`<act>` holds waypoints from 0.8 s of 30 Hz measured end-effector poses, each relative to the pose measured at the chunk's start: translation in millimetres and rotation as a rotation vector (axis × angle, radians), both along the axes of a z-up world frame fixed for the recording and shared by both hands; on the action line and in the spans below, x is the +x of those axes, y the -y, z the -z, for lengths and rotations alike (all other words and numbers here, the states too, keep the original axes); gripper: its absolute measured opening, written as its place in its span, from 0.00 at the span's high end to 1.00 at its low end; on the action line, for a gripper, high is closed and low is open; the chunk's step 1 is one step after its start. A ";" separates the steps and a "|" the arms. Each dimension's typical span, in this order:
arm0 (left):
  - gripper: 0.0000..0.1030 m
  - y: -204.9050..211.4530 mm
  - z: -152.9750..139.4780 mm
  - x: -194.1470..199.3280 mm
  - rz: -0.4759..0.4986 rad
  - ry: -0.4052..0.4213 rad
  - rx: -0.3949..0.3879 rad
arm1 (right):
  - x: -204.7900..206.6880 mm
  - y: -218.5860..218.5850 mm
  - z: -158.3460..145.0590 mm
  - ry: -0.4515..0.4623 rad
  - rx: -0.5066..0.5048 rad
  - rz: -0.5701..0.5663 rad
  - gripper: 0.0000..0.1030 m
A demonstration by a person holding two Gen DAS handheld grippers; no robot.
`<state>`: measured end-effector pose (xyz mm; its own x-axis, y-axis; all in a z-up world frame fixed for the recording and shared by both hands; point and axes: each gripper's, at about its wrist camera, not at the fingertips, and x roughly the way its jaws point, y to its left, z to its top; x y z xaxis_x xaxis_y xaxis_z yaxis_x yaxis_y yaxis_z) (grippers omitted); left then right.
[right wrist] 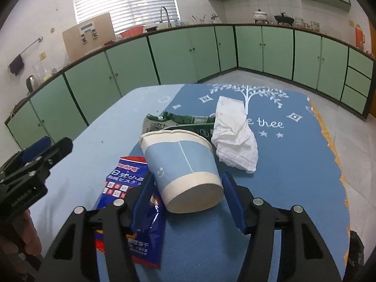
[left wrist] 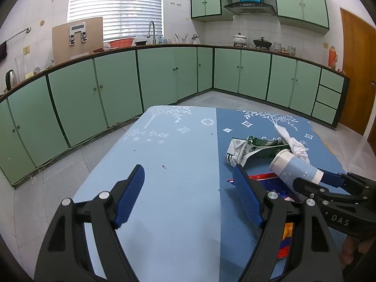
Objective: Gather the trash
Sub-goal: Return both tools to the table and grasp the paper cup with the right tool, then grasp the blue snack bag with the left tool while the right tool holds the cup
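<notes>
Left wrist view:
Left gripper (left wrist: 188, 195): jaws wide apart, nothing between them, over the pale-blue half of the desk (left wrist: 169, 155).
Right gripper (left wrist: 312, 181): at the right, its pads around the paper cup (left wrist: 293, 168).
Other trash: crumpled green-and-white carton (left wrist: 249, 149) and white tissue (left wrist: 291, 141) beyond the cup; red-and-blue snack wrapper (left wrist: 270, 183) near, partly hidden by the left gripper.

Right wrist view:
Right gripper (right wrist: 188, 195): clamped on the paper cup (right wrist: 183, 166), which is tilted with its base toward the camera.
Snack wrapper (right wrist: 131, 188): flat on the desk (right wrist: 293, 176), left of the cup.
Tissue (right wrist: 232, 136): far right of the cup.
Carton (right wrist: 178, 121): just behind the cup.
Left gripper (right wrist: 40, 150): at the left edge; I cannot tell its jaws here.
</notes>
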<state>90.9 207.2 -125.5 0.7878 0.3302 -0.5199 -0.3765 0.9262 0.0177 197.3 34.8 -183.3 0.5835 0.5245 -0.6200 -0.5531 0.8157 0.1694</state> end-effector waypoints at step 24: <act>0.19 92.1 36.2 26.2 0.043 -0.140 -0.075 | -34.8 115.9 -42.7 0.138 0.056 0.229 0.45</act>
<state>117.1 115.1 -161.7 0.7185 0.2541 -0.6474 -0.3354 0.9421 -0.0025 162.5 -81.1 -140.6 0.7678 0.4006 -0.5000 -0.3767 0.9135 0.1535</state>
